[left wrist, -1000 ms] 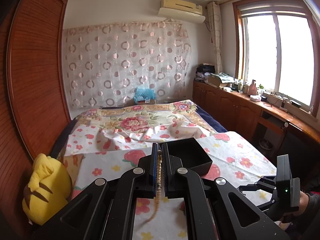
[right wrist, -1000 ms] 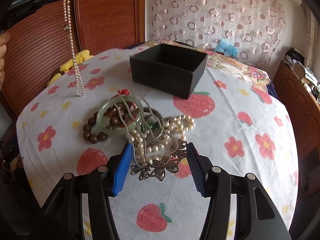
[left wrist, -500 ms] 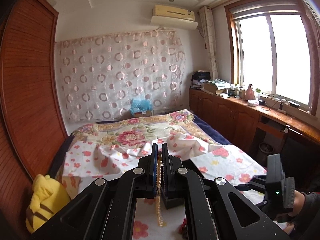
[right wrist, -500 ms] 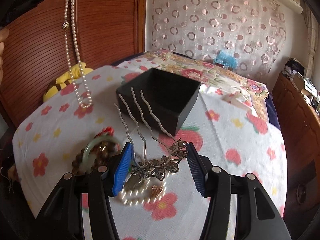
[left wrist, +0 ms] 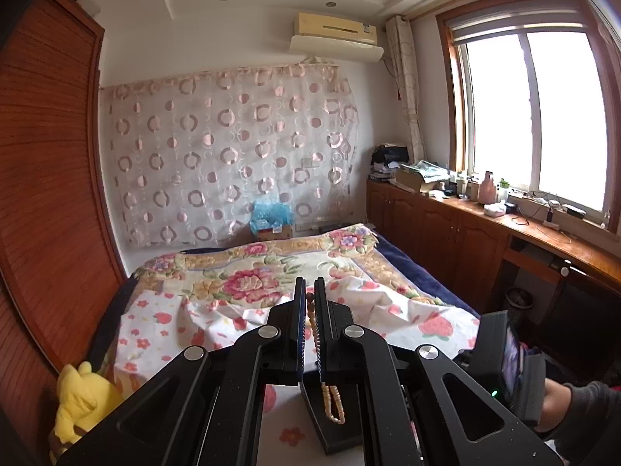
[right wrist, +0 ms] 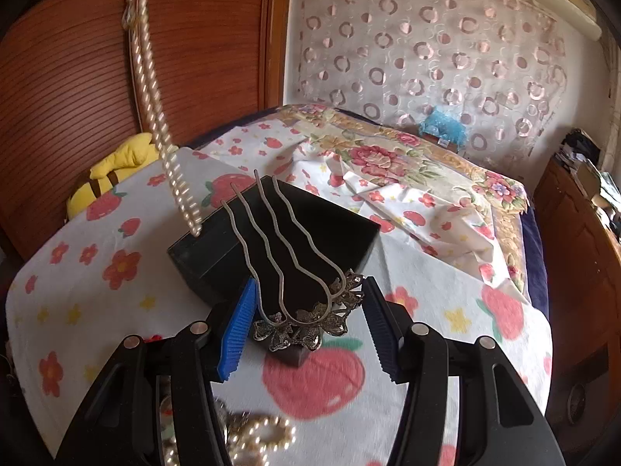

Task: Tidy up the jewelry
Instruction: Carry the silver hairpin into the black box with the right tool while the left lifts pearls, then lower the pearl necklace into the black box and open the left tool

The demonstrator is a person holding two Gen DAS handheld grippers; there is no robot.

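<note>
Left wrist view: left gripper clamped tight on a pearl necklace, strand pinched between the pads and looping down below them, over a black box on the strawberry-print cloth. Right gripper's back at lower right, a hand behind it. Right wrist view: right gripper closed on a metal hair comb, flowered head squeezed between blue pads, three wavy prongs pointing away over the box. Necklace hanging from upper left, lower end at the box's near-left rim, possibly touching, blurred. More pearls lying on the cloth beneath.
</note>
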